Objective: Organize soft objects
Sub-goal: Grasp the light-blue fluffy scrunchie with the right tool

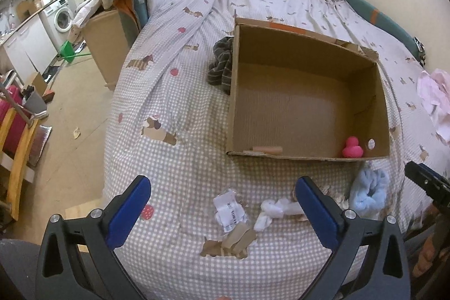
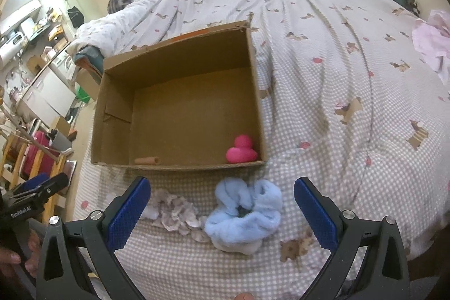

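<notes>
An open cardboard box lies on the bed with a pink rubber duck in its near right corner. A fluffy light-blue soft item lies on the bedspread just in front of the box, between my right gripper's open fingers. My right gripper is open and empty above it. My left gripper is open and empty above a small white-and-beige soft toy with a paper tag.
A dark striped cloth lies against the box's left wall. A pink garment lies at the right of the bed. A small cardboard tube lies inside the box's front. The bed edge and the floor are to the left.
</notes>
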A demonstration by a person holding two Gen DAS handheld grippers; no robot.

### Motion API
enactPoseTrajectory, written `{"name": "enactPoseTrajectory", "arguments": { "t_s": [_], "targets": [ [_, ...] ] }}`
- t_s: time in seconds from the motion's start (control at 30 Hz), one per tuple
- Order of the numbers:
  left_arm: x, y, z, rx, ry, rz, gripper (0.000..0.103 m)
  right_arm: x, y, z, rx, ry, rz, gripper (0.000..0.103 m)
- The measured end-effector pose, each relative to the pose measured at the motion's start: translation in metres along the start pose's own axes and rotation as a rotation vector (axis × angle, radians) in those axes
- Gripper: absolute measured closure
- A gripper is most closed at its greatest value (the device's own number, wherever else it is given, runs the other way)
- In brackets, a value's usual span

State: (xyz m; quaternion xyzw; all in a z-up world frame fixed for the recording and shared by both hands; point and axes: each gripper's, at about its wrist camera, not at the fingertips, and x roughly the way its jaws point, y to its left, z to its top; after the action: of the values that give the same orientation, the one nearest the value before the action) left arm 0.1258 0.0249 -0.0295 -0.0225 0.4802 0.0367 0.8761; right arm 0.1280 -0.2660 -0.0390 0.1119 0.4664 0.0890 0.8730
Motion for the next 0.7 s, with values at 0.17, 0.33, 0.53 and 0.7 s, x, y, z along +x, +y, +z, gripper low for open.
{"name": "enactPoseTrajectory", "arguments": {
  "t_s": [0.17, 0.33, 0.53, 0.7],
  "targets": [
    [0.003, 0.01, -0.005, -0.011, 0.018, 0.03, 0.001, -0.002, -0.019, 0.0, 0.059, 0.007, -0.019, 0.0],
    [0.011, 0.019, -0.009, -0.021, 0.046, 0.065, 0.001, 0.0, -0.047, -0.002, 0.186, 0.027, -0.09, 0.0],
    [0.019, 0.032, -0.009, -0.066, 0.087, 0.063, 0.0, 0.029, -0.055, -0.01, 0.239, 0.175, -0.07, 0.0],
    [0.025, 0.041, -0.009, -0.114, 0.116, 0.049, 0.001, 0.057, -0.023, -0.015, 0.093, 0.269, -0.077, 0.0]
  ]
}}
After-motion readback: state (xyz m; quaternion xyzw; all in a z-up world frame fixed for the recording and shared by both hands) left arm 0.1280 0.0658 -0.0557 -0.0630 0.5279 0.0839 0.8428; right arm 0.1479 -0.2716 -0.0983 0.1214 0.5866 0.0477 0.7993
